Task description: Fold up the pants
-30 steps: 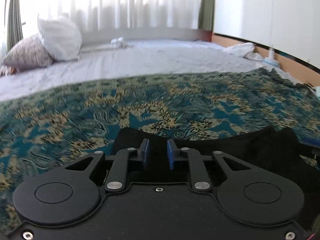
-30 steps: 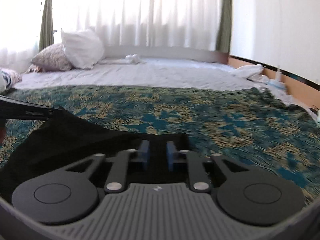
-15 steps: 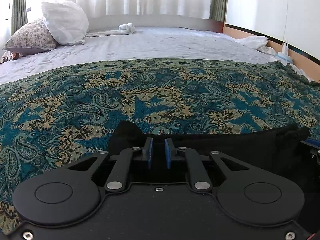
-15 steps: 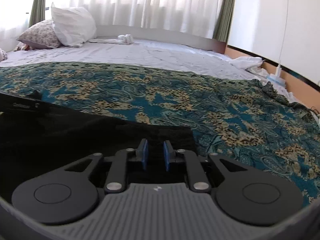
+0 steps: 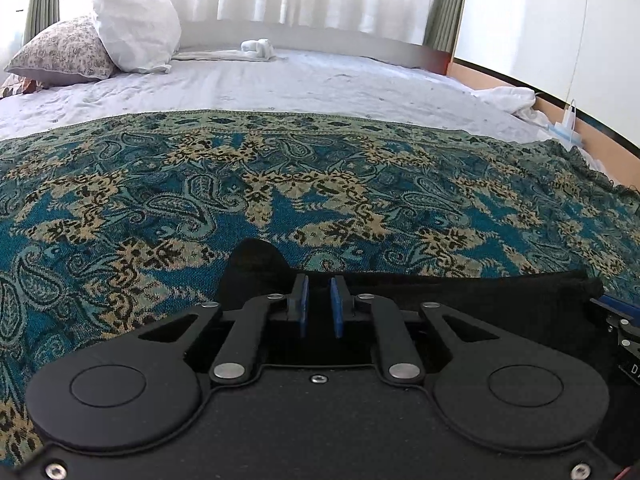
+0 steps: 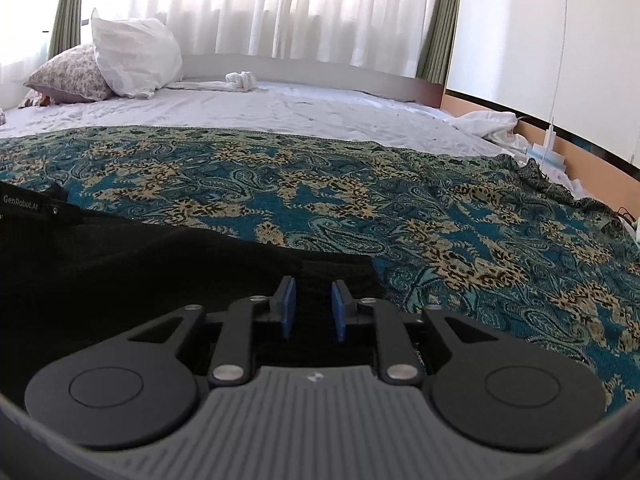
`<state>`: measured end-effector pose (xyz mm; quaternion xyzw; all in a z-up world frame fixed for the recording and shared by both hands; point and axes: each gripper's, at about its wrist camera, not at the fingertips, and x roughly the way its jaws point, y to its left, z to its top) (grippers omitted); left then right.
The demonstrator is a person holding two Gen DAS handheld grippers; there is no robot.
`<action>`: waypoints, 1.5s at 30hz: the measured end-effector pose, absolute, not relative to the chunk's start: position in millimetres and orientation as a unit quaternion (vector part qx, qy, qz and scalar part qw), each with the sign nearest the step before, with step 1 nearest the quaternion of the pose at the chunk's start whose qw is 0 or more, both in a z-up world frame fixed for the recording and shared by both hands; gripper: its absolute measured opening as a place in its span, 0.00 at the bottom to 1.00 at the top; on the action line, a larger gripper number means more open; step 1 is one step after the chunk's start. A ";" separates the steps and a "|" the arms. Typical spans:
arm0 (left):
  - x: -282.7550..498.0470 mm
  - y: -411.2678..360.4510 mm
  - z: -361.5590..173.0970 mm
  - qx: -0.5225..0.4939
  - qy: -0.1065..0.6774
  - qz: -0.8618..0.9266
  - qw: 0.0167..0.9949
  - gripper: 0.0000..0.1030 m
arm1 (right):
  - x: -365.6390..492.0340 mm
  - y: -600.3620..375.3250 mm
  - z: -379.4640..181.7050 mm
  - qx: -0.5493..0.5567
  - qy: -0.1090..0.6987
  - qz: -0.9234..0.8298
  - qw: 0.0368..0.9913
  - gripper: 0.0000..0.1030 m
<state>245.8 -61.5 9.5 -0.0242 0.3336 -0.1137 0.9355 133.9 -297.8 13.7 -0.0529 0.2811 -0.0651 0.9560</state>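
Black pants [image 5: 460, 292] lie flat on a teal paisley blanket [image 5: 280, 184] on the bed. My left gripper [image 5: 319, 300] sits over the pants' left corner, its blue pads slightly apart with black cloth between them. My right gripper [image 6: 310, 304] is over the pants' right corner [image 6: 160, 264], its pads a bit wider apart, cloth lying under and between them. The left gripper's body [image 6: 24, 202] shows at the left edge of the right wrist view. Most of the pants is hidden under the grippers.
White bed sheet [image 5: 300, 84] lies beyond the blanket. Two pillows [image 5: 120, 28] lean at the far left and a rolled white towel [image 5: 258, 46] lies at the headboard. A wall and wooden ledge with crumpled white cloth [image 6: 488, 124] run along the right.
Both grippers came down with the pants edge onto the blanket. The cloth now lies flat. Both jaws have spread a little since half a second ago, the right one more.
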 end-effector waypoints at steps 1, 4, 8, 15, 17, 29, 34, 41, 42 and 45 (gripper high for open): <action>245.8 -62.0 12.6 -0.023 0.335 -0.114 0.935 0.14 | 132.8 -297.8 13.8 -0.052 0.279 -0.066 0.957 0.40; 235.8 -58.9 29.3 -0.022 0.333 -0.118 0.935 0.29 | 125.8 -301.9 19.0 -0.038 0.267 -0.078 0.960 0.68; 193.5 -45.7 56.0 -0.008 0.290 -0.133 0.948 0.54 | 99.2 -306.0 35.2 0.015 0.245 -0.052 0.968 0.87; 153.9 -4.6 62.0 -0.004 0.362 -0.144 0.921 0.58 | 34.8 -233.5 47.9 -0.041 0.209 0.052 0.976 0.88; 157.7 10.5 58.9 -0.030 0.402 -0.136 0.905 0.58 | 17.9 -206.4 45.9 -0.046 0.208 0.096 0.972 0.88; 190.8 25.0 37.1 -0.100 0.470 -0.151 0.864 0.55 | 3.9 -87.4 21.0 -0.103 0.237 0.193 0.947 0.66; 205.6 12.9 33.1 -0.090 0.458 -0.150 0.872 0.24 | 5.3 -78.1 13.5 -0.106 0.236 0.170 0.951 0.38; 247.1 5.3 29.4 -0.117 0.452 -0.125 0.875 0.18 | -0.7 -71.7 7.7 -0.110 0.229 0.158 0.954 0.37; 251.5 3.6 29.1 -0.114 0.451 -0.123 0.877 0.18 | -0.4 -71.4 7.8 -0.106 0.231 0.159 0.954 0.37; 262.9 0.5 28.1 -0.115 0.451 -0.122 0.877 0.18 | 0.9 -73.1 7.8 -0.105 0.232 0.160 0.954 0.37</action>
